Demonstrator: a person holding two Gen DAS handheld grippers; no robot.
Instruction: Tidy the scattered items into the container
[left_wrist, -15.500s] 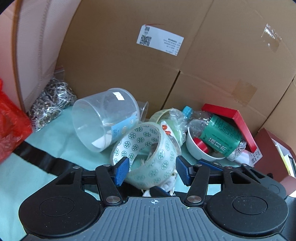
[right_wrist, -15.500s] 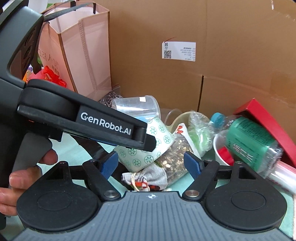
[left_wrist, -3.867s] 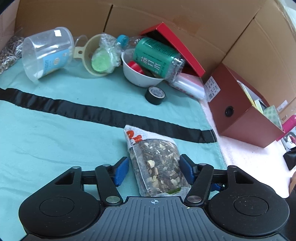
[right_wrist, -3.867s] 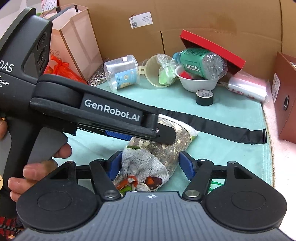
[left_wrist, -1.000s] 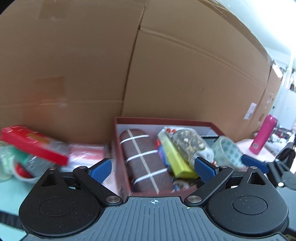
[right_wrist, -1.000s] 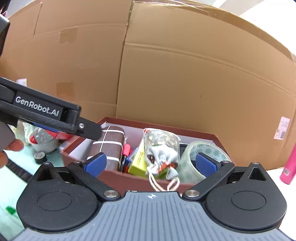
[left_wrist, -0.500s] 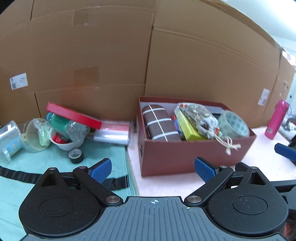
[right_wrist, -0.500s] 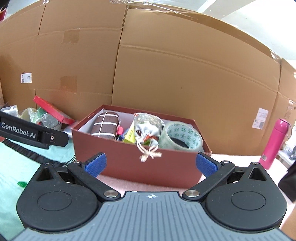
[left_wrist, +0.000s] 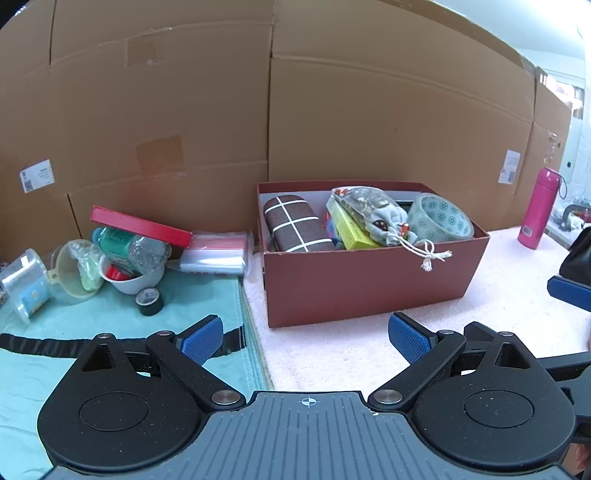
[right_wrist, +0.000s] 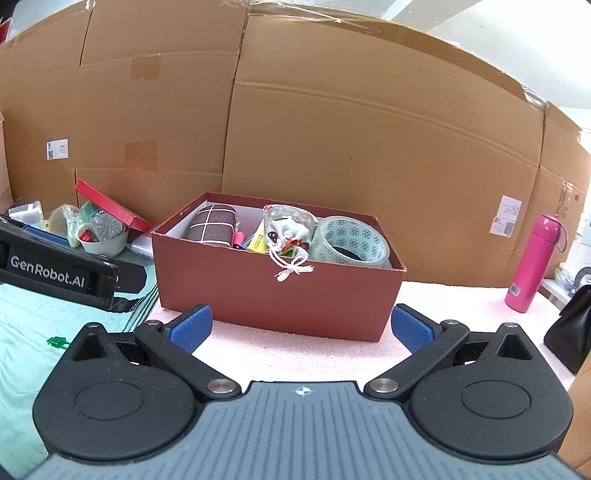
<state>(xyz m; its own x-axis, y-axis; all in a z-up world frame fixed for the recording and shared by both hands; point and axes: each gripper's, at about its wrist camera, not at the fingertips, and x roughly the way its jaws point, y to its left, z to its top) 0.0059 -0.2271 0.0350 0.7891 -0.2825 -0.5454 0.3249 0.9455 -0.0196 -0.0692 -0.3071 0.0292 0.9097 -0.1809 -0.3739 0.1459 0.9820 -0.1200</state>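
Observation:
The dark red box (left_wrist: 369, 280) stands on the pink mat and also shows in the right wrist view (right_wrist: 280, 295). It holds a brown checked case (left_wrist: 295, 229), a seed bag (left_wrist: 360, 199), a grey drawstring pouch (left_wrist: 388, 225) with its string over the rim, and a patterned tape roll (left_wrist: 441, 218). My left gripper (left_wrist: 306, 336) is open and empty, in front of the box. My right gripper (right_wrist: 301, 326) is open and empty, also in front of it. A black tape roll (left_wrist: 149, 301) lies on the teal cloth at the left.
At the left stand a white bowl (left_wrist: 129, 280), a green bottle (left_wrist: 129, 243), a red lid (left_wrist: 140, 225), a funnel (left_wrist: 74, 269) and a clear tub (left_wrist: 24, 284). A pink flask (right_wrist: 532, 258) and a black bag (right_wrist: 570, 332) stand at the right. Cardboard walls close the back.
Both grippers have let go of the seed bag and pouch in the box and have drawn back from it; the box now looks smaller and farther away.

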